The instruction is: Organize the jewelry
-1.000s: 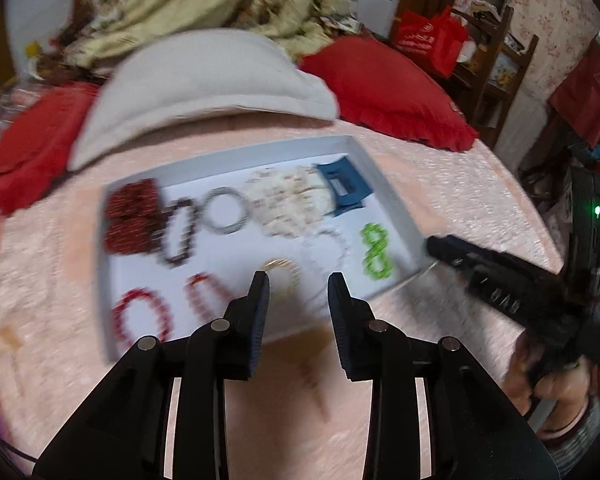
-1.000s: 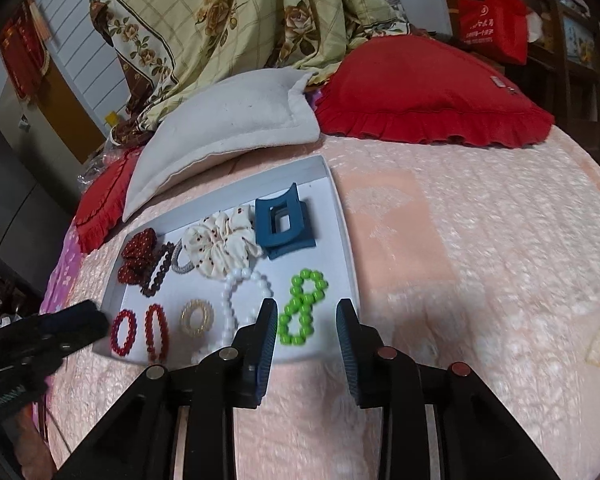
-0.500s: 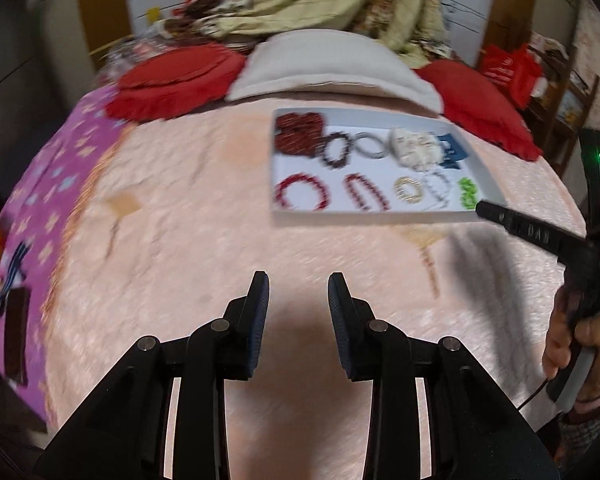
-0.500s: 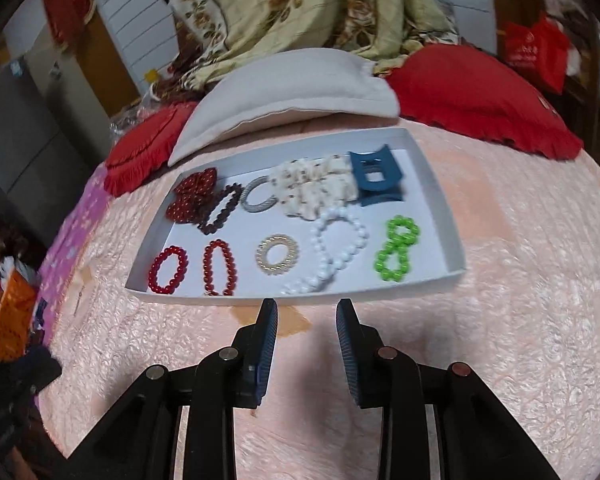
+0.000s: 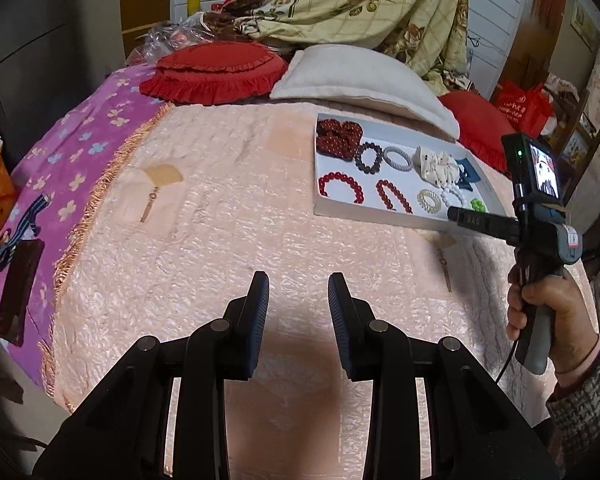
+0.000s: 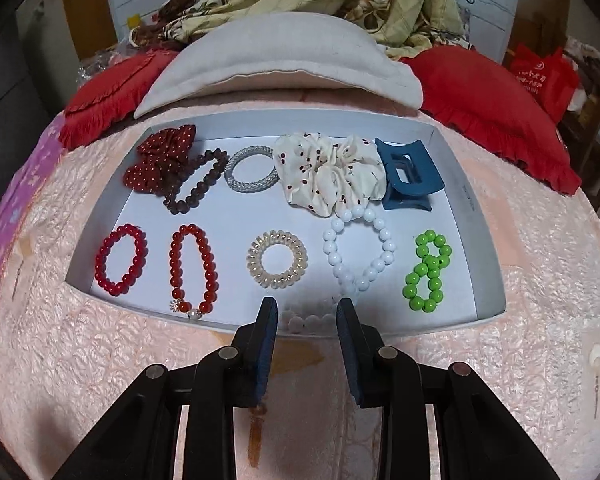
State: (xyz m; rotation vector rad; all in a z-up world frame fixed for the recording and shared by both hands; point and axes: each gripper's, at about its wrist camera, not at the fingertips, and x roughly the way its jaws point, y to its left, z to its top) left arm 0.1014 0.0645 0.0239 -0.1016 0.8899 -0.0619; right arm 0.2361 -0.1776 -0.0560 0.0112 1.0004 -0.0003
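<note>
A white tray [image 6: 484, 240] lies on the pink bedspread and holds jewelry and hair pieces: two red bead bracelets [image 6: 121, 260], a brown bead bracelet [image 6: 196, 188], a grey bangle [image 6: 252, 174], a clear coil tie [image 6: 277, 260], a white bead string [image 6: 360, 252], a green bead bracelet [image 6: 428, 270], a cream scrunchie [image 6: 328, 172], a red dotted scrunchie [image 6: 160, 160] and a blue claw clip [image 6: 410, 180]. My right gripper [image 6: 306, 312] is open and empty at the tray's near rim. My left gripper [image 5: 298, 292] is open and empty over bare bedspread, well left of the tray [image 5: 364, 216].
A white pillow [image 6: 276, 60] and red cushions [image 6: 496, 108] lie behind the tray, with a floral quilt beyond. A purple blanket [image 5: 60, 184] covers the bed's left side. The hand holding the right gripper [image 5: 540, 240] shows at the left wrist view's right edge.
My left gripper has pulled back and swung left, away from the tray. My right gripper has drawn back to the tray's near rim and faces it squarely. Both stay open.
</note>
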